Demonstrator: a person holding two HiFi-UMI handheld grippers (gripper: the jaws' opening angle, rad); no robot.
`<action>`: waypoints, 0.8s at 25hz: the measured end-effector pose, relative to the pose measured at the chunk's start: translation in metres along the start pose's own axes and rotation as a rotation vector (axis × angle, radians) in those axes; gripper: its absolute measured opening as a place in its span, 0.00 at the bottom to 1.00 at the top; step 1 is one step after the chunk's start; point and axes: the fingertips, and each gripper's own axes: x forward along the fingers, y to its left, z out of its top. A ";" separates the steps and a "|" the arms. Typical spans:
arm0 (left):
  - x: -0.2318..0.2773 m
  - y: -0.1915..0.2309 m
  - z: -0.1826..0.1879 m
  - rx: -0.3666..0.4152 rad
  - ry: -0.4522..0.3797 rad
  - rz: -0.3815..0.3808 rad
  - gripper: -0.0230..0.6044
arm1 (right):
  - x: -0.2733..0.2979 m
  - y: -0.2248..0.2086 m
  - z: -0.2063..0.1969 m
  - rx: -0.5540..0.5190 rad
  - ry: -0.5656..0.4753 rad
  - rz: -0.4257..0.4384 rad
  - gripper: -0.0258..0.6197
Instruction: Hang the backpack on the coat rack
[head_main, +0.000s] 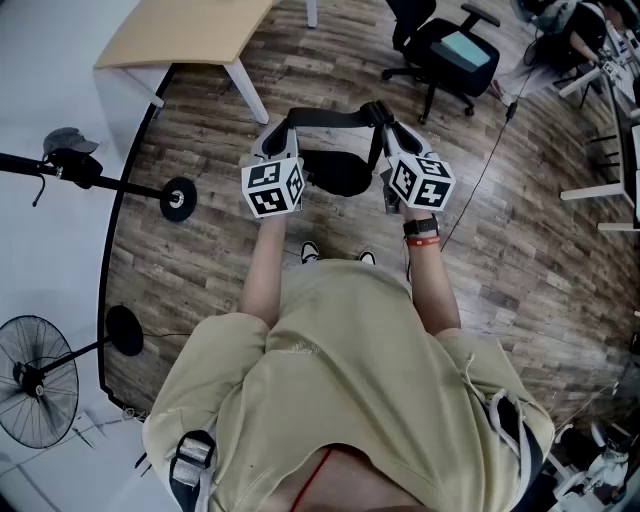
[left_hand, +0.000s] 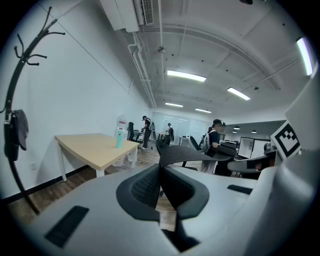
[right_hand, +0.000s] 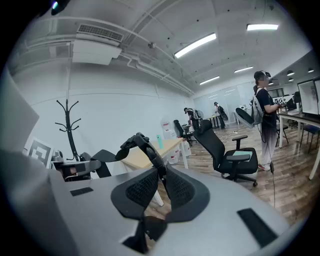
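I am clamping the left claw (head_main: 277, 132) and right claw (head_main: 386, 122) on the strap (head_main: 325, 117) so the backpack (head_main: 342, 172) is hanging between them above the floor (head_main: 520, 280), ready for the coat rack (head_main: 62, 165).

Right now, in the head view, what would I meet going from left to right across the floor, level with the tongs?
First the coat rack, then the left tongs, the backpack, then the right tongs.

Wood floor (head_main: 520, 270), pale desk (head_main: 185, 30), office chair (head_main: 450, 50)
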 end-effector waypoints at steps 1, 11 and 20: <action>0.001 0.006 -0.002 0.000 0.019 0.009 0.08 | 0.003 0.005 -0.002 0.003 0.005 0.003 0.14; -0.019 0.066 -0.008 -0.009 0.037 0.022 0.08 | 0.043 0.069 -0.023 -0.010 0.056 0.053 0.14; -0.044 0.143 -0.020 -0.026 0.046 0.072 0.08 | 0.092 0.140 -0.048 -0.002 0.079 0.110 0.14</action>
